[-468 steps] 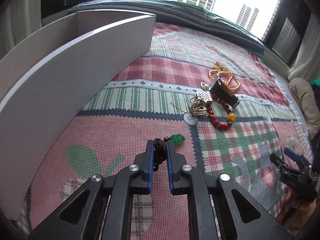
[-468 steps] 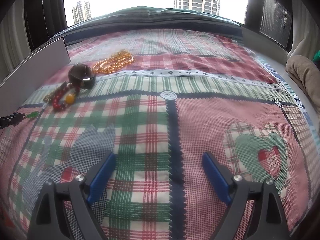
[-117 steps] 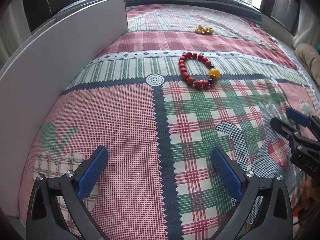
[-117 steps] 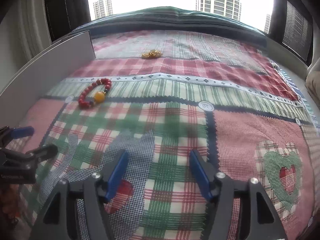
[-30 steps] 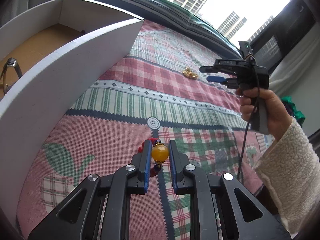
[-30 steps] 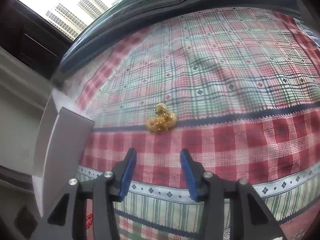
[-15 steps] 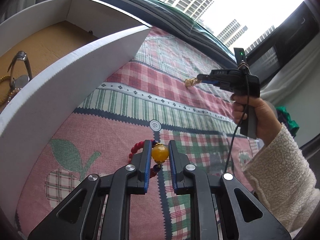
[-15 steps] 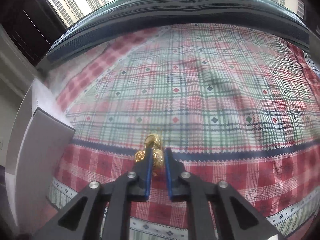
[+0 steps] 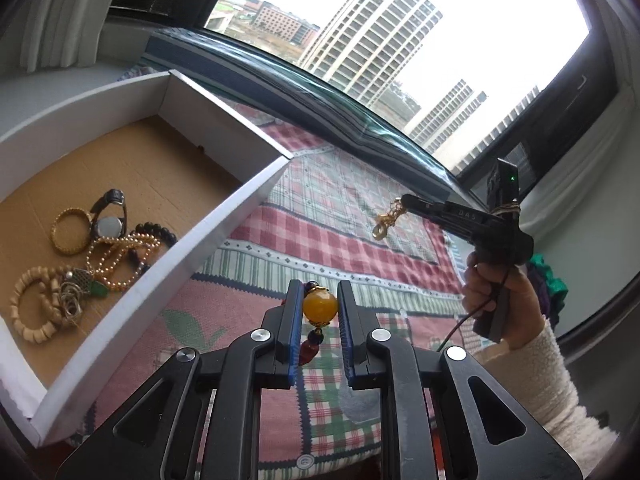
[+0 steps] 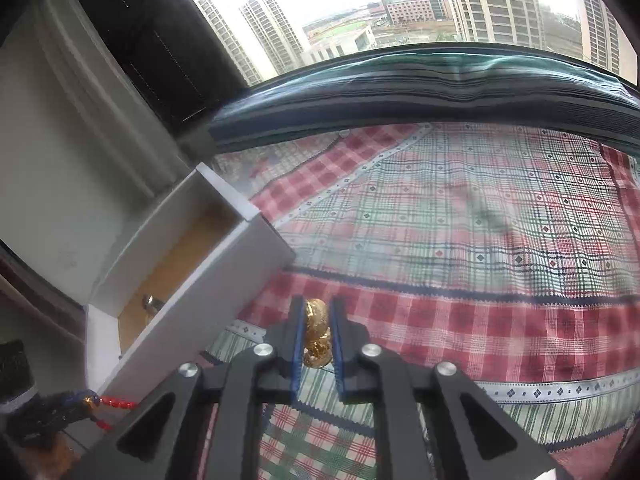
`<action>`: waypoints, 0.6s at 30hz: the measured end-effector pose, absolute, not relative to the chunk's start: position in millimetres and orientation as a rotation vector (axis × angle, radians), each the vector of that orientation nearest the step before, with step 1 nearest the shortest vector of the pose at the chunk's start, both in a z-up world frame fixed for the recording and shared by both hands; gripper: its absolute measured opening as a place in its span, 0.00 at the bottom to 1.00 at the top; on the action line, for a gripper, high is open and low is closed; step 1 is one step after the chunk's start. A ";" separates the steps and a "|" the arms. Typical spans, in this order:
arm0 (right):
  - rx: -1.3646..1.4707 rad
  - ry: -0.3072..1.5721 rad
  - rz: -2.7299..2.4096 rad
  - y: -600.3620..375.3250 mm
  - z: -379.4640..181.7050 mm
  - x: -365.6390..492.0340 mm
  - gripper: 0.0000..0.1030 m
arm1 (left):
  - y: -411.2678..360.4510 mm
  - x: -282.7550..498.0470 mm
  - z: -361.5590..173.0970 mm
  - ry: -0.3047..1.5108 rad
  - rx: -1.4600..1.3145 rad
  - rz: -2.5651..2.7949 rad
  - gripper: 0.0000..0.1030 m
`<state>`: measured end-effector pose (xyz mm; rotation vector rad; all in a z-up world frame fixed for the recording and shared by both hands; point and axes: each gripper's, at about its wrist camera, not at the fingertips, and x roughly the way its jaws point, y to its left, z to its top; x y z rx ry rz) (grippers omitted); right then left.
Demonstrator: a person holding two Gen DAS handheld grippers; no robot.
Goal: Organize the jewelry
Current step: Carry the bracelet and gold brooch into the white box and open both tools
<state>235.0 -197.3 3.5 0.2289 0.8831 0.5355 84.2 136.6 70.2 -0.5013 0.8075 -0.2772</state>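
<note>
Patchwork plaid quilt (image 9: 328, 240) spread over a bed below a window, with a white cardboard box (image 9: 208, 236) at its left edge, open-topped, holding a heap of bracelets, bead strings and a watch (image 9: 108, 216). Left gripper (image 9: 320, 308) raised above the quilt, clamped on the amber bead of a red bead bracelet (image 9: 320, 307) hanging between its blue pads. Right gripper (image 10: 317, 334), jaws just closed, pinching a gold chain (image 10: 317, 332) lifted clear of the quilt, near the box's far corner.
</note>
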 end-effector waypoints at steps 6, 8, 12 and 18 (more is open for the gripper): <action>0.223 0.804 0.721 -125.7 51.5 219.3 0.12 | 212.2 76.1 95.0 0.760 -0.510 -0.108 0.15; 0.210 0.795 0.776 -94.0 58.9 220.2 0.12 | 234.4 79.3 90.2 0.766 -0.513 -0.053 0.15; 0.174 0.813 0.852 -27.7 56.1 230.4 0.12 | 268.8 96.6 60.7 0.820 -0.534 0.052 0.15; 0.061 0.876 0.888 61.4 19.7 249.2 0.12 | 294.5 122.7 10.4 0.903 -0.542 0.152 0.15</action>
